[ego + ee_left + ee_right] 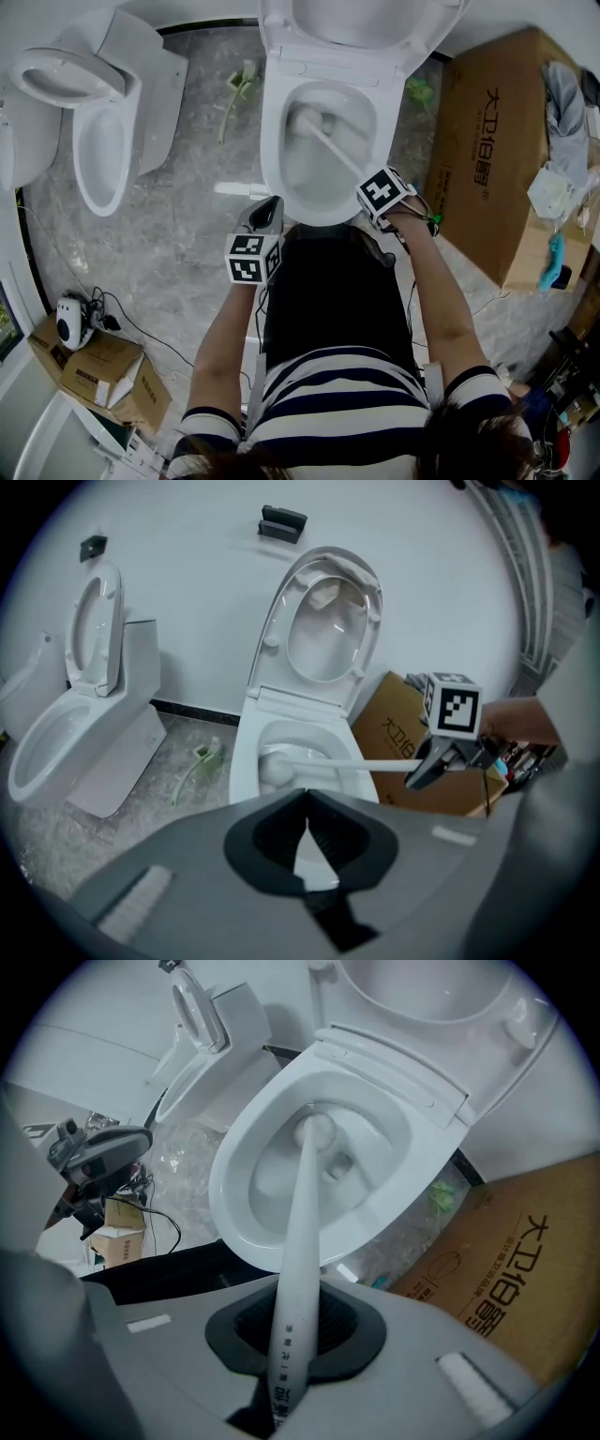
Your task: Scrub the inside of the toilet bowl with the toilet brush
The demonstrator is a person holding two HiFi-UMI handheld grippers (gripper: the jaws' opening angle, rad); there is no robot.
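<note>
Marble floor (187, 216) | white toilet brush (298, 1232), head in toilet bowl (225, 1194) | right gripper (298, 1330) clamped on it | left gripper (307, 836) closed, empty

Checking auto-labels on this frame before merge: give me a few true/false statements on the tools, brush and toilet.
1. The right tool is shut on the toilet brush handle. True.
2. The brush head lies on the floor. False: it is inside the toilet bowl.
3. The left tool also grips the brush. False: its jaws are together on nothing.
4. The lid of that toilet is raised. True.
5. The cardboard box stands on the person's left of that toilet. False: it stands on the right; a second toilet is on the left.
</note>
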